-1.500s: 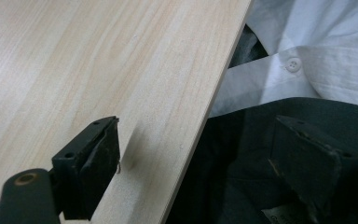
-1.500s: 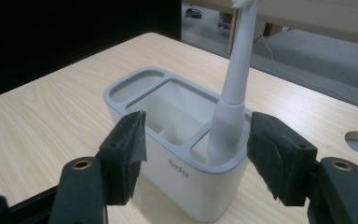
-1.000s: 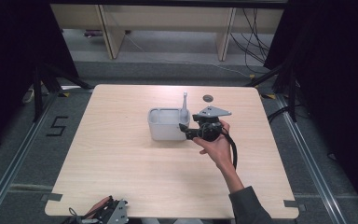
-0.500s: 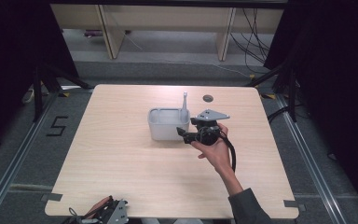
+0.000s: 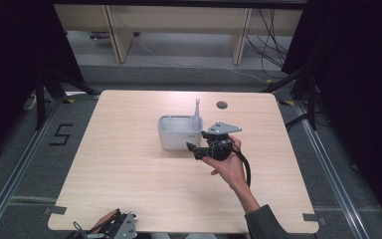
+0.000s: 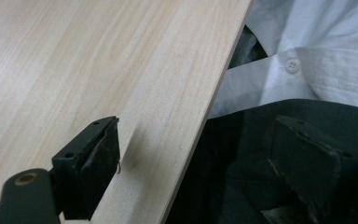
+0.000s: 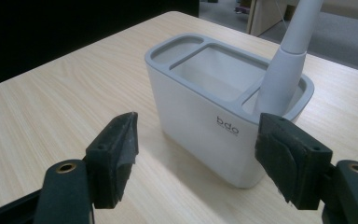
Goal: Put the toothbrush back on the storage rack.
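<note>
Seen from the high view, the right gripper [image 5: 191, 148] hovers just beside a white caddy [image 5: 176, 132] at mid-table [image 5: 129, 169], a grey utensil [image 5: 197, 110] standing in its end compartment. Right gripper view: jaws wide apart, empty. Left gripper view: left gripper [image 6: 200, 163] agape at the table edge.

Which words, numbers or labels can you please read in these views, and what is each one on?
"bdo": small dark lettering on the white front wall of the holder; a finer line beneath it is too small to read.
"5": a large numeral marked on the grey floor left of the table.
A scrap of pale print at the bottom edge of the left gripper view is too blurred to read.
</note>
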Available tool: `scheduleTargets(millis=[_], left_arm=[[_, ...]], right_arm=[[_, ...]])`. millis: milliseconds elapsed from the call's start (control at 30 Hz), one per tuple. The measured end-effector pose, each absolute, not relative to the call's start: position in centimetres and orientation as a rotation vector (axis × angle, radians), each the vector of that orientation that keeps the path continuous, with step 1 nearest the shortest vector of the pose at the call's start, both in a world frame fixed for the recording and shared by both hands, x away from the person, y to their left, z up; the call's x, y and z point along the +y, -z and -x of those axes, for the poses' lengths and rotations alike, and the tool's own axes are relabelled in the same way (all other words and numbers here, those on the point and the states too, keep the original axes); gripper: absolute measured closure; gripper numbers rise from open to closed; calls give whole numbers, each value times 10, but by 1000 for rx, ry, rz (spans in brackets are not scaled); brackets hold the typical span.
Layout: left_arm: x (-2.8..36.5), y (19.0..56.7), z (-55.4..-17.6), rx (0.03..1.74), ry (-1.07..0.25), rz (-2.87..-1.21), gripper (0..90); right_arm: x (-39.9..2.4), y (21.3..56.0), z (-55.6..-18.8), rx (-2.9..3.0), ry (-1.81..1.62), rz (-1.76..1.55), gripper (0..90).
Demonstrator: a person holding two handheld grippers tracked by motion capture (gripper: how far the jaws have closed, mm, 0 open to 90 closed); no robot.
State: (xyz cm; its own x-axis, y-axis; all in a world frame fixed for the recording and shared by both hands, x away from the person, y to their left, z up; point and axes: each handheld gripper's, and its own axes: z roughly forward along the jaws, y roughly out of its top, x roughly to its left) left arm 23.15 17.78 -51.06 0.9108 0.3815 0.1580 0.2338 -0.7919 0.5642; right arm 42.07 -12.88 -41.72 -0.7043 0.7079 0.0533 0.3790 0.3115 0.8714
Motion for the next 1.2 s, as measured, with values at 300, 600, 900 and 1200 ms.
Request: scheduleTargets(millis=[300, 600, 900, 1200], left_arm=[[178, 511, -232, 440, -358, -2520, 154], [178, 511, -231, 443, -358, -2517, 154], [179, 510, -231, 447, -350, -2528, 154], [178, 511, -231, 455, -360, -2514, 154]], right_arm=[[-132, 422, -415, 2262, -1341, -958, 286], [-132, 432, -403, 2310, -1303, -964, 279], [-131, 441, -392, 2342, -1293, -952, 271], [-129, 451, -384, 2386, -1287, -938, 270]])
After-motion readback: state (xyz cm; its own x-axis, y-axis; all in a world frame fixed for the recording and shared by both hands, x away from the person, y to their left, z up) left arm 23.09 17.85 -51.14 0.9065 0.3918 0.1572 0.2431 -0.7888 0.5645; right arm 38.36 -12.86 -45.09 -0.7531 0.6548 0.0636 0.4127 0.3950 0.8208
